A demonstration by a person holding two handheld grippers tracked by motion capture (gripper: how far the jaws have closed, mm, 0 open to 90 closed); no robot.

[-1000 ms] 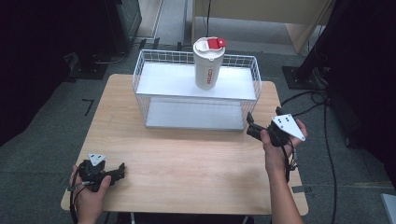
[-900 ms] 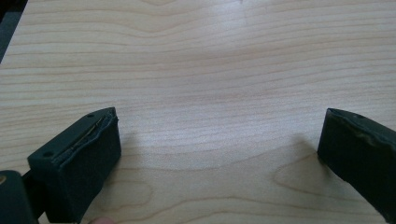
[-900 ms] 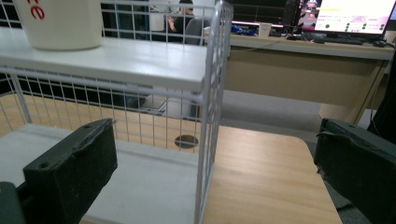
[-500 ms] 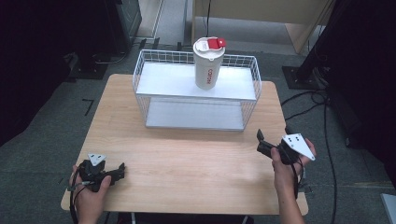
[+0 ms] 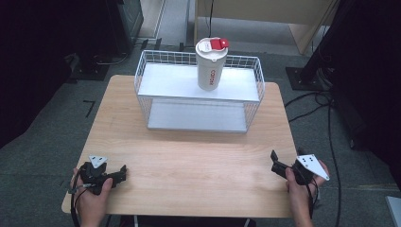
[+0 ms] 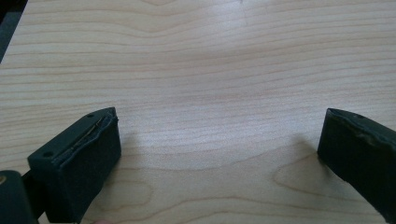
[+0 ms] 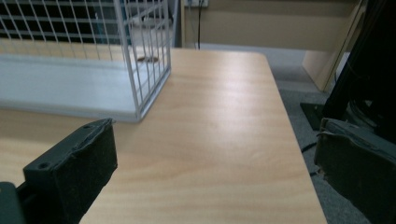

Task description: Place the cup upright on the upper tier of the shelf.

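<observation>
Nearest, the left gripper (image 5: 122, 173) lies low at the near left corner of the table (image 5: 198, 156), held in a hand (image 5: 90, 198), a grey three-cornered plate on top. Its own view has the black, blocky jaws spread wide with only pale wood grain between them; the pads (image 6: 88, 158) look rough and a little frayed at the edges. The right gripper (image 5: 274, 161) sits at the near right edge in the other hand (image 5: 299, 194), partly past the rim. Its jaws are also spread wide, nothing in them, and its view looks along the smooth tabletop to the table's far right corner.

Farther back stands the rack (image 5: 156, 59), a white wire frame with two flat shelves, well apart from both grippers. The right gripper view shows its thin grid wall (image 7: 144, 51) and lower shelf close up, plus a small dark spot by the corner, too blurred to name. From above, the cup (image 5: 211, 71) stands upright on the top shelf, right of middle: a white tapered tumbler with red lettering and a lid with a red tab.
</observation>
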